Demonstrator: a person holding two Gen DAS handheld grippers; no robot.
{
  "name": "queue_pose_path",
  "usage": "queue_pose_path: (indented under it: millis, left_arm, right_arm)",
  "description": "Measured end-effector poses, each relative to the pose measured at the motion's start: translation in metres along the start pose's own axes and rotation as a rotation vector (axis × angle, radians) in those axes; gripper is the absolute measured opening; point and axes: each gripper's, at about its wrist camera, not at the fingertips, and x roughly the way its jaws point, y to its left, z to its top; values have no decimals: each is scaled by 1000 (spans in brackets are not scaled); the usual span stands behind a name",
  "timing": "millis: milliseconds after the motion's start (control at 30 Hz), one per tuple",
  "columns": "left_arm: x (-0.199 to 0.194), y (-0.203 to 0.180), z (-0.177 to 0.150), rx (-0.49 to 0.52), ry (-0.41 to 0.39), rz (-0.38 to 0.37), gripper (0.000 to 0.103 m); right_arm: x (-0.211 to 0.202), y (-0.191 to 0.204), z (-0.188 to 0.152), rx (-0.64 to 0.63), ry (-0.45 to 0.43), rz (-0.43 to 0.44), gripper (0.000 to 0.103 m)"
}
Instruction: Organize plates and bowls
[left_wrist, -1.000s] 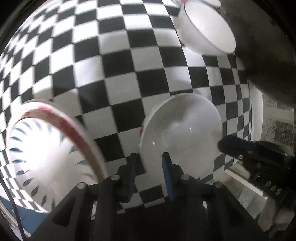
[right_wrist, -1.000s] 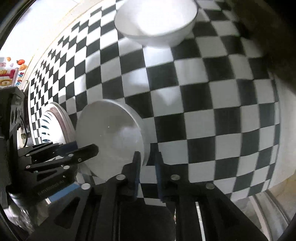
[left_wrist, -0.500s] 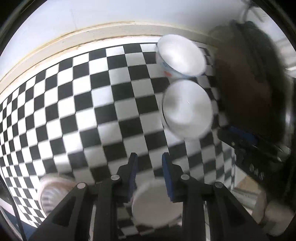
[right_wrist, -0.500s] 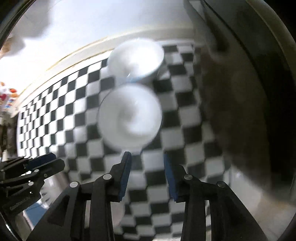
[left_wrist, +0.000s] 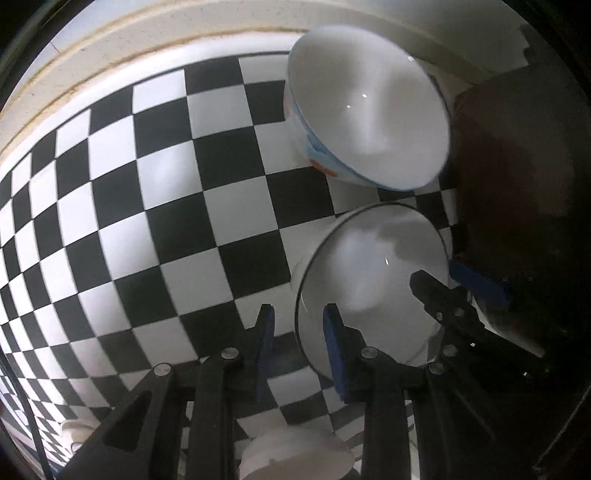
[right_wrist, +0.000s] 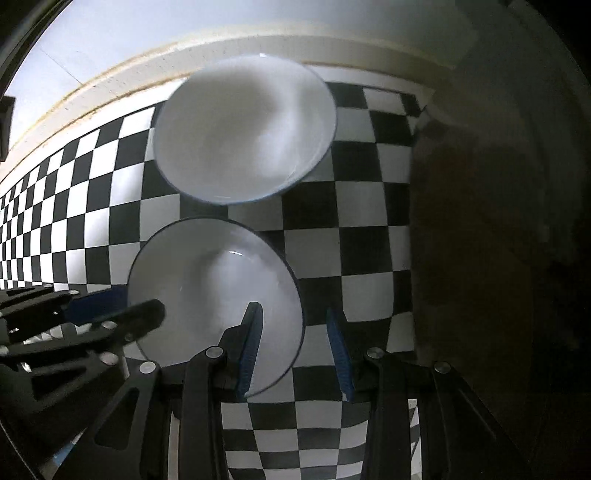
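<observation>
Both jaws stand parted, each straddling the rim of the near bowl (right_wrist: 210, 291) on the checkered cloth (left_wrist: 147, 221): the left gripper (left_wrist: 299, 343) over its left rim, the right gripper (right_wrist: 293, 347) over its right rim. Just beyond sits a far bowl (right_wrist: 243, 133) beside the wall.

Both views were taken close above the checkered cloth (left_wrist: 155, 229), aimed toward its far edge by the wall; the near bowl (right_wrist: 218, 291) and far bowl (left_wrist: 365, 122) were shared.
</observation>
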Motion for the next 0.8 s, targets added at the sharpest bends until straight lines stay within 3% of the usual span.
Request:
queue_pose_path:
  millis: [100, 167, 200, 467, 533, 800]
  left_arm:
    - [10, 7, 1, -22, 13, 3, 24]
    - [14, 10, -2, -29, 21, -4, 21]
    - [16, 12, -4, -33, 22, -8, 19]
    - [14, 17, -11, -41, 9, -65, 11]
    - [12, 15, -14, -34, 1, -31, 11]
    - [-4, 15, -19, -42, -19, -18, 11]
  right_arm:
    - [10, -5, 6, 12, 30, 10, 24]
    - [17, -6, 8, 12, 49, 21, 20]
    - [18, -6, 9, 15, 54, 29, 12]
    - [20, -13, 9, 24, 39, 59, 9]
    - [18, -15, 8, 25, 41, 76, 8]
    - [13, -17, -2, 19, 29, 110, 7]
